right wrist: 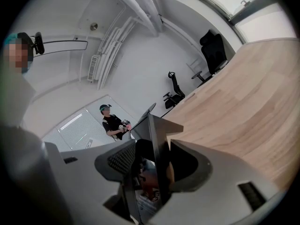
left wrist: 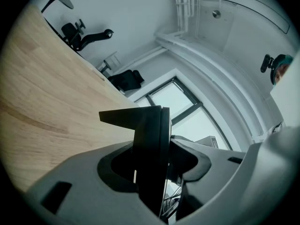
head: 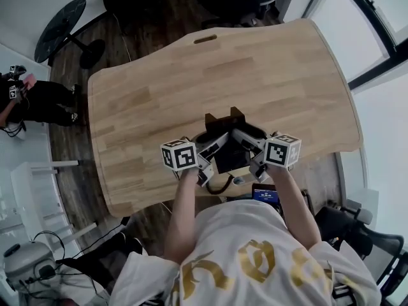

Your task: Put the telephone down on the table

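The telephone [head: 229, 146], a black slab with a stand piece jutting toward the far side, sits over the near edge of the counter [head: 159, 88], roughly at the middle of that edge, carried between the two grippers. Whether its base touches the wood cannot be made out. The left gripper [head: 212, 150] clamps its left side and the right gripper [head: 250, 142] its right side. In the left gripper view the telephone [left wrist: 149, 125] stands edge-on between the grey jaws of the left gripper [left wrist: 157, 165], which are spread fairly wide and closed onto it. The right gripper view shows the same from the other side: the telephone [right wrist: 157, 135] is a thin dark panel caught between the jaws of the right gripper [right wrist: 157, 168]. A dark cord [head: 223, 187] curls below the telephone at the counter's near edge, and just right of it a small lit screen [head: 266, 194] shows under the counter. The pale wooden top has a slot [head: 205, 39] near its far edge. Beyond the far left corner stands a round black table [head: 60, 19]. A second person [head: 25, 101] in dark clothes is at the far left on the dark floor [head: 127, 27], and windows [head: 370, 30] run along the right.
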A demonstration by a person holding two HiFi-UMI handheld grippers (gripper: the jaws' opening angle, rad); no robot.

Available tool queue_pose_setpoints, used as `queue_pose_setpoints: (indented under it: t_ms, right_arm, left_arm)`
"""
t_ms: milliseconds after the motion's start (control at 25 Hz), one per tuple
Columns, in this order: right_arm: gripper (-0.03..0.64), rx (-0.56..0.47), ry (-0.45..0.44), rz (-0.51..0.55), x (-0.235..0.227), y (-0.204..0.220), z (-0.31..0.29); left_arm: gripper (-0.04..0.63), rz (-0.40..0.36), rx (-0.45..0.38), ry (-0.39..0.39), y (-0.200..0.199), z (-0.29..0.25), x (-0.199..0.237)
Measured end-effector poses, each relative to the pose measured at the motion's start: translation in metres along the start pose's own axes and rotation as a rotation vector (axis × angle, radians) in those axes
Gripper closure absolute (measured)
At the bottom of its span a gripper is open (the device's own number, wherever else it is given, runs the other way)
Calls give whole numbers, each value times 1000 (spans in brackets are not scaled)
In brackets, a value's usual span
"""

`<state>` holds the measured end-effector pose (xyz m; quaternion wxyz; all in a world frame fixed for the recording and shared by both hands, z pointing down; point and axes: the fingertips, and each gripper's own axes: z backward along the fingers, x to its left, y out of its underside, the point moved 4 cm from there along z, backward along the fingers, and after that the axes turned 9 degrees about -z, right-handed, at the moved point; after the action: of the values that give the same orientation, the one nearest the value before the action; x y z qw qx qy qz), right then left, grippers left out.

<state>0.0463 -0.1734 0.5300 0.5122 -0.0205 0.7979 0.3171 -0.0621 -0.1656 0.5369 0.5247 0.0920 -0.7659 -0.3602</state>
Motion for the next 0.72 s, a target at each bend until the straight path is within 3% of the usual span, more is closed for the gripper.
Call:
queue_pose_setpoints:
  t_ms: [720]
  right_arm:
    - [399,93,46,-78,-50,-12,-41]
  left_arm:
    - [393,100,27,-18,-1,-25,59]
